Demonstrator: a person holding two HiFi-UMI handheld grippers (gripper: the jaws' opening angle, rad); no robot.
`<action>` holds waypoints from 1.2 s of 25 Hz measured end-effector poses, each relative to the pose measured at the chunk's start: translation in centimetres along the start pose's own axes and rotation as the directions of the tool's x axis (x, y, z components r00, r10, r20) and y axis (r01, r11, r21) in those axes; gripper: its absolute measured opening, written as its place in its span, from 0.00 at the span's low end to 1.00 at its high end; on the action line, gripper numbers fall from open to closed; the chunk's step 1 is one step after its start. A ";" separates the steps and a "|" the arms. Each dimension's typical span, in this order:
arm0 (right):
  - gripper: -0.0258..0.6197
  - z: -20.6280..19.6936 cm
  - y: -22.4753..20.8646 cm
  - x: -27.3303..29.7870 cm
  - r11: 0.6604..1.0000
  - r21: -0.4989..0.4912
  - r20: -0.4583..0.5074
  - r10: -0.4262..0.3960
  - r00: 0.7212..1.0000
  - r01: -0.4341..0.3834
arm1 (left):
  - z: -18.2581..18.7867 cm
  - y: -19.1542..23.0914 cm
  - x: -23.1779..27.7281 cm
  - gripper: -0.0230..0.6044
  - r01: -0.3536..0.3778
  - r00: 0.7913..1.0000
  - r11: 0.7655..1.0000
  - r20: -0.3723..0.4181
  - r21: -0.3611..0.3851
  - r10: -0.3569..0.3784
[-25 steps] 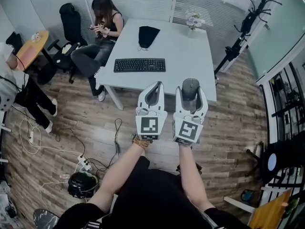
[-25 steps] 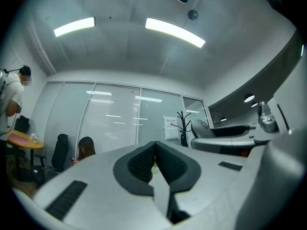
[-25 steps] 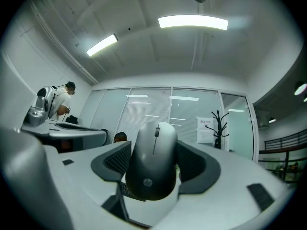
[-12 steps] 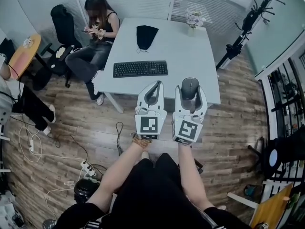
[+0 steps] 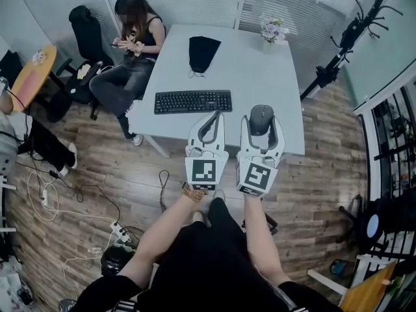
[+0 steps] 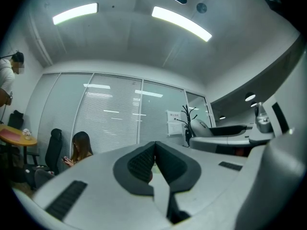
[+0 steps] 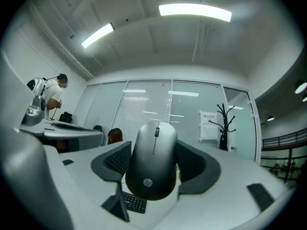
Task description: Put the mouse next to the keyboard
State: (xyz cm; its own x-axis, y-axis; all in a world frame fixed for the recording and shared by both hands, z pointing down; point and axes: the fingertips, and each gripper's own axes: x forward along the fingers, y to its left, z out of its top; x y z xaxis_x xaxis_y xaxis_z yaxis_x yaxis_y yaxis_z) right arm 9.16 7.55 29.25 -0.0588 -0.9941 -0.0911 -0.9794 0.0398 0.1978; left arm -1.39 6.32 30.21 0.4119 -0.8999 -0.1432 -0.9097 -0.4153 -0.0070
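Note:
A dark grey mouse [image 5: 261, 119] [image 7: 153, 159] is clamped between the jaws of my right gripper [image 5: 261, 123] [image 7: 154, 163], held above the near right edge of the white table [image 5: 260, 70]. A black keyboard [image 5: 193, 101] lies on the table's near left part; a corner of the keyboard [image 7: 132, 202] shows under the mouse in the right gripper view. My left gripper [image 5: 209, 127] [image 6: 154, 163] hovers beside the right one, its jaws pressed together with nothing between them.
A black cloth [image 5: 201, 49] lies at the table's far side and a small flower vase [image 5: 273, 30] stands at its far right corner. A seated person [image 5: 130, 44] is at the table's left. A coat stand [image 5: 344, 38] rises at the right. Cables and a power strip [image 5: 117, 225] lie on the wooden floor.
The view has shifted a little, bringing the table closer under both grippers. The mouse stays gripped in the right gripper and the left stays shut.

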 end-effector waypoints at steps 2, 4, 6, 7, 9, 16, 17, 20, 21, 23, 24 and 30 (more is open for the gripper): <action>0.50 -0.3 -0.6 1.5 1.000 0.000 -0.006 0.001 1.000 -0.001 | -0.2 0.3 1.5 0.06 -0.006 1.000 1.000 -0.001 0.006 0.006; 0.50 -0.9 -1.2 2.9 1.000 0.006 -0.002 0.015 1.000 -0.015 | -0.6 0.3 3.1 0.06 -0.017 1.000 1.000 -0.003 0.008 0.017; 0.50 -1.4 -2.2 4.1 1.000 0.012 0.001 0.024 1.000 -0.024 | -1.0 -0.1 4.6 0.06 -0.023 1.000 1.000 -0.004 0.010 0.023; 0.50 -1.6 -2.6 4.7 1.000 0.013 0.002 0.027 1.000 -0.027 | -1.2 -0.3 5.4 0.06 -0.026 1.000 1.000 -0.005 0.012 0.026; 0.50 -2.0 -3.4 6.0 0.999 0.014 0.003 0.036 0.999 -0.036 | -1.6 -0.6 6.8 0.06 -0.032 0.999 0.999 -0.007 0.016 0.032; 0.50 -3.2 -5.7 10.0 0.997 0.020 0.013 0.075 0.997 -0.075 | -2.3 -1.2 11.0 0.06 -0.068 0.998 0.997 -0.002 0.045 0.068; 0.50 -3.4 -6.0 10.4 0.997 0.022 0.013 0.078 0.997 -0.079 | -2.5 -1.2 11.4 0.06 -0.072 0.997 0.996 -0.005 0.046 0.072; 0.50 -3.9 -6.4 12.0 0.996 0.032 0.012 0.084 0.996 -0.084 | -2.9 -0.9 12.7 0.06 -0.084 0.996 0.995 -0.009 0.049 0.084; 0.50 -4.1 -6.4 12.5 0.996 0.033 0.010 0.087 0.996 -0.088 | -3.1 -0.7 13.0 0.06 -0.087 0.996 0.995 -0.011 0.051 0.088; 0.50 -4.4 -6.5 13.5 0.995 0.031 0.005 0.092 0.996 -0.092 | -3.6 -0.3 13.7 0.06 -0.092 0.996 0.995 -0.016 0.049 0.093; 0.50 -4.5 -6.4 14.0 0.995 0.030 0.003 0.092 0.996 -0.092 | -3.7 -0.1 14.2 0.06 -0.093 0.995 0.995 -0.018 0.047 0.094; 0.50 -5.3 -5.6 17.5 0.996 0.019 -0.011 0.086 0.996 -0.086 | -4.5 2.2 17.4 0.06 -0.079 0.997 0.995 -0.012 0.063 0.079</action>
State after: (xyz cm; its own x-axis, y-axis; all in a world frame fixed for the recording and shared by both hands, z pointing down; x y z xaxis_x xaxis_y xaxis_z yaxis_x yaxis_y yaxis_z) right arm 14.62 -10.57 31.72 -0.1409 -0.9880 -0.0630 -0.9742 0.1271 0.1868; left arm 3.95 -10.83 32.13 0.3389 -0.9316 -0.1310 -0.9407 -0.3341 -0.0581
